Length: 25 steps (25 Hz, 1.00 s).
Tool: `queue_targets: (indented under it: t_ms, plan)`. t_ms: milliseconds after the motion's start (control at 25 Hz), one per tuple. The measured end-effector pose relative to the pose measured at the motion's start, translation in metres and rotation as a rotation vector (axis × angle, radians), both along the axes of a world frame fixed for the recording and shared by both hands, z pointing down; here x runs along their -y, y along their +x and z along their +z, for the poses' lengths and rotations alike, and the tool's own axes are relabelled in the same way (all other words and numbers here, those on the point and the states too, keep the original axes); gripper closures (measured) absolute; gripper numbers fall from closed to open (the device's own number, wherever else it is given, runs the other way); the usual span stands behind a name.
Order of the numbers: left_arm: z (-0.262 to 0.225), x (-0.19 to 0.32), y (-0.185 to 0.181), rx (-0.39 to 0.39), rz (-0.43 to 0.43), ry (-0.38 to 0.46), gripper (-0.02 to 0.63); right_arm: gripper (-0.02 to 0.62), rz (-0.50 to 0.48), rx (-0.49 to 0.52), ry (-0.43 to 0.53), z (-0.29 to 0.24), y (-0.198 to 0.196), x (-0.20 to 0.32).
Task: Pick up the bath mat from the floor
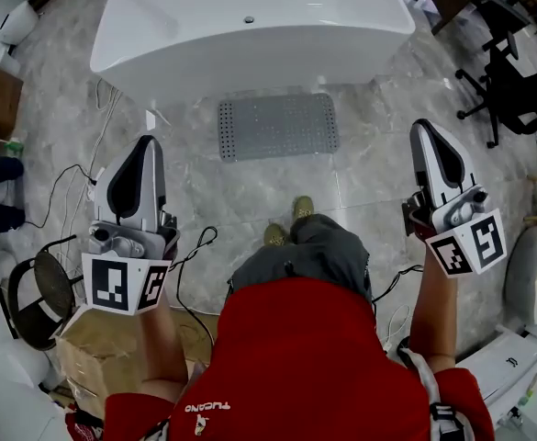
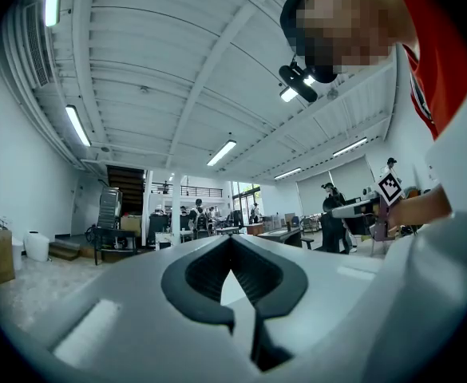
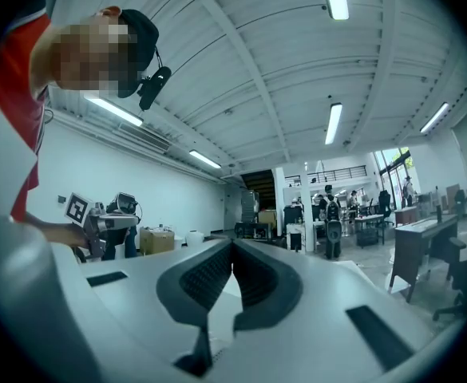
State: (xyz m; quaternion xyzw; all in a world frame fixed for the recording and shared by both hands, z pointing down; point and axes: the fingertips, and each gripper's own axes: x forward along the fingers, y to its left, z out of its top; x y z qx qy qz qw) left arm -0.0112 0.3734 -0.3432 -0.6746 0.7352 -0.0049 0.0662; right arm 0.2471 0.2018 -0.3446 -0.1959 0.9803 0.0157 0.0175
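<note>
In the head view, the grey bath mat (image 1: 278, 126) lay flat on the floor (image 1: 378, 177) just in front of the white bathtub (image 1: 250, 26), apart from the left gripper (image 1: 146, 143) and right gripper (image 1: 425, 129). In the left gripper view, its jaws were closed together on nothing. In the right gripper view, its jaws were likewise closed and empty.

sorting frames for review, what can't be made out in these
- bath mat: head view only; both gripper views aim up at the ceiling, so neither shows it.
- bathtub: far side cut off by the head view's top edge.
- shoes: mostly hidden by the person's legs, head view.
- cardboard box: partly hidden by the left gripper, head view.
</note>
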Motion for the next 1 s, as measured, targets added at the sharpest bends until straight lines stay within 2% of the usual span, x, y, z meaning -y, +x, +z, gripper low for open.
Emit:
queue_targets:
  t_ms: [480, 1000]
  plan:
    - [0.002, 0.043, -0.021, -0.001, -0.031, -0.013, 0.601, 0.594, -0.038, 0.005, -0.007, 0.005, -0.028, 0.053]
    - [0.003, 0.152, -0.048, 0.008, -0.082, -0.011, 0.601, 0.594, -0.047, 0.009, 0.002, 0.013, -0.049, 0.170]
